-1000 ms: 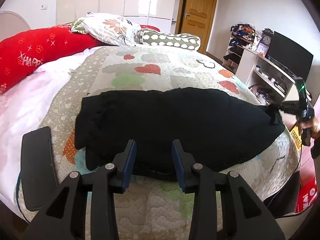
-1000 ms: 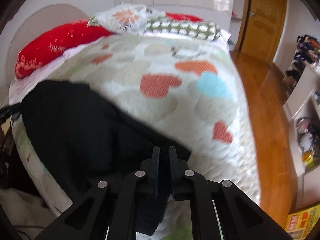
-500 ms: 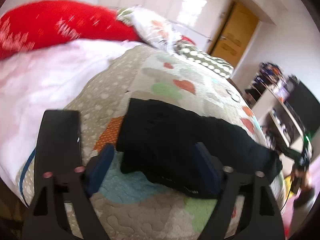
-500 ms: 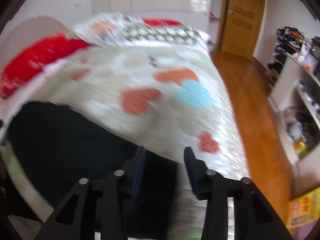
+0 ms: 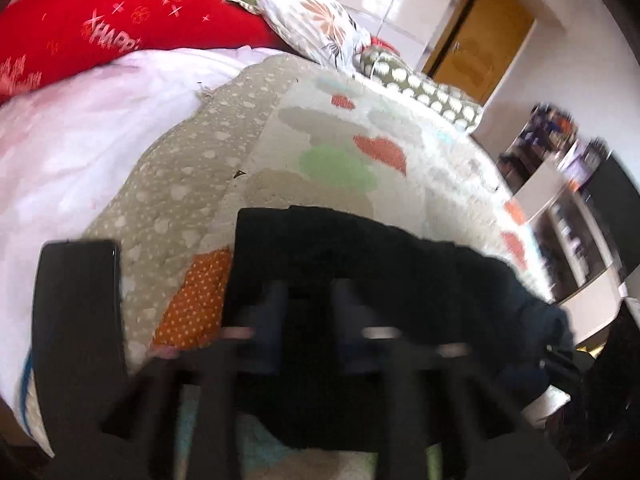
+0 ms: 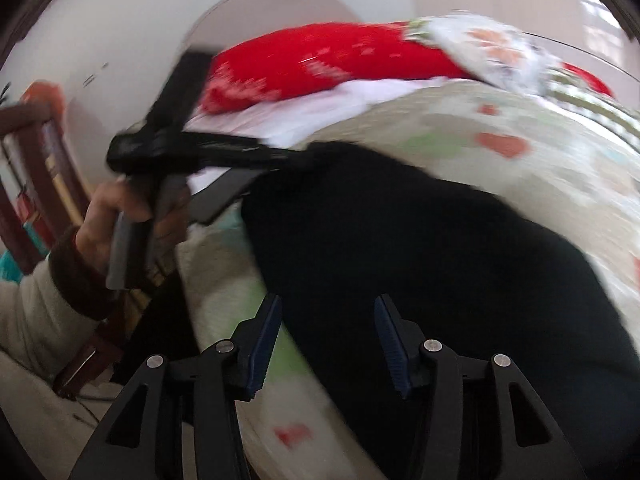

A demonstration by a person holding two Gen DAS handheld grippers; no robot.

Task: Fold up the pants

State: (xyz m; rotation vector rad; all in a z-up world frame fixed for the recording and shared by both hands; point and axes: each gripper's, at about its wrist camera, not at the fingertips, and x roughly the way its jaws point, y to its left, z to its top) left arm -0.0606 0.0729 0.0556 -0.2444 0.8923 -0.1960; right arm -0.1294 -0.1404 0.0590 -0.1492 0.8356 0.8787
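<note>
Black pants [image 6: 420, 248] lie flat across the near edge of the heart-patterned quilt [image 5: 360, 136]. The left gripper [image 5: 310, 312] pinches their far-left corner; the right gripper [image 6: 326, 340] is opening, empty, over their near edge. To fold cleanly, the right should likely bite the edge fully before both lift together.

In the left wrist view, the left gripper [image 5: 308, 312] is smeared by motion blur; its fingertips merge with the black pants [image 5: 400, 280], so contact with the cloth cannot be read. The near edge of the pants is hidden behind the gripper body. The shelf unit [image 5: 560, 200] at far right is blurred, its contents illegible. In the right wrist view, the pants [image 6: 420, 260] run out of frame at right, and the quilt [image 6: 520, 160] pattern is smeared.
</note>
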